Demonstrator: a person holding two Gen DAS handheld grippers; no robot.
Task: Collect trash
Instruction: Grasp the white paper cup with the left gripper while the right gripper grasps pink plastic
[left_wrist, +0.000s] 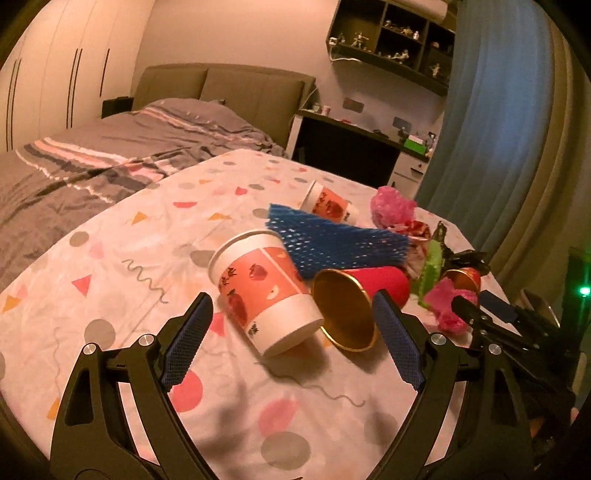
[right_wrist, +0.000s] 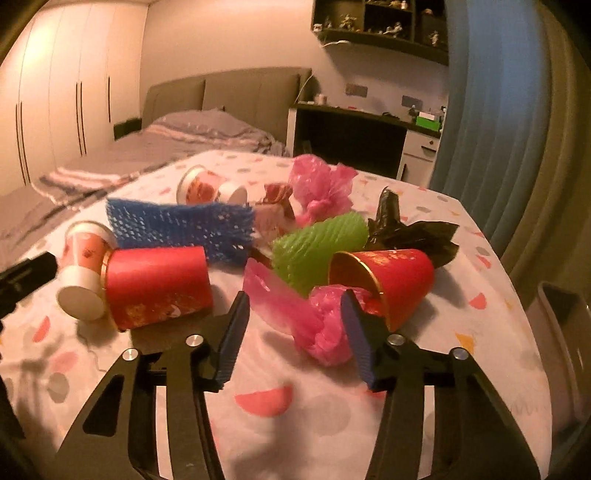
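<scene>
Trash lies on a patterned tablecloth (left_wrist: 122, 229). My left gripper (left_wrist: 291, 310) is open, its jaws on either side of a tipped white and orange paper cup (left_wrist: 266, 291) and a red cup with gold inside (left_wrist: 354, 302). A blue foam net (left_wrist: 332, 240) lies behind them, with a second paper cup (left_wrist: 328, 203) beyond. My right gripper (right_wrist: 295, 310) is open, with a crumpled pink plastic bag (right_wrist: 314, 317) between its jaws. A red cup (right_wrist: 384, 277) lies right of it, another red cup (right_wrist: 155, 284) left, a green foam net (right_wrist: 317, 251) behind.
A black plastic bag (right_wrist: 406, 229) and another pink bag (right_wrist: 317, 188) lie at the back of the pile. A bed (left_wrist: 92, 158) stands behind the table, a desk (left_wrist: 351, 147) and blue curtain (left_wrist: 495, 118) to the right. A grey bin rim (right_wrist: 561, 332) is at the table's right edge.
</scene>
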